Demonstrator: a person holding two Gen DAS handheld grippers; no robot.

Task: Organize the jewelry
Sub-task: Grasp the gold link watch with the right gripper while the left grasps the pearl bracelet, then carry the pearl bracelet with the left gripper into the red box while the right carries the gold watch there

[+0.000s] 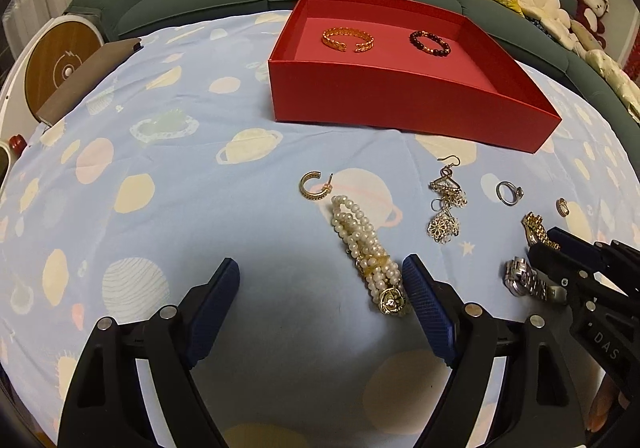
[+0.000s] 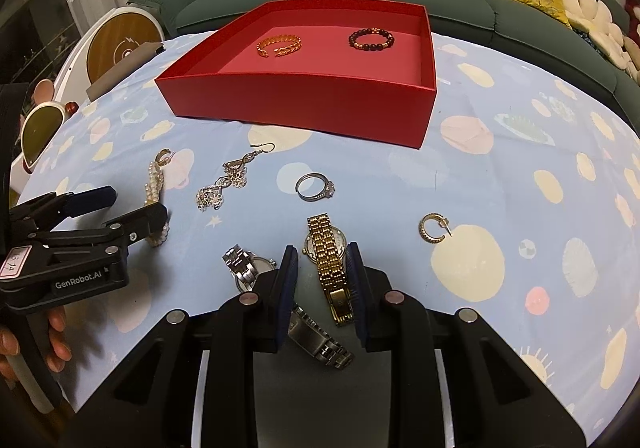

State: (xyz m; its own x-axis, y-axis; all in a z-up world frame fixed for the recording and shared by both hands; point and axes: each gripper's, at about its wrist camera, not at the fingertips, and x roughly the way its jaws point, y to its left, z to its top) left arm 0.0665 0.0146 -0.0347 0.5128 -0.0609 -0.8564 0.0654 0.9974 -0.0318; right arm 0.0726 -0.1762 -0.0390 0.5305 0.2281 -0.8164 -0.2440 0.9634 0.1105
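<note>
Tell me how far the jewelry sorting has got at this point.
Done: a gold bangle and dark bead bracelet lie in the red box. In hand: the right hand-held gripper straddles the gold watch; the left hand-held gripper stands open by the pearl bracelet. Left on the cloth: silver watch, ring, dangling earrings, two hoop earrings.

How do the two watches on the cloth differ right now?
The gold watch is yellow metal; the silver watch is grey steel. The gold watch lies between the right gripper fingers, while the silver watch sits outside them, partly hidden under the left-hand finger. The gold watch's band runs nearly straight toward the camera; the silver watch's band slants off to the right. Both have link bands and lie outside the red box.
</note>
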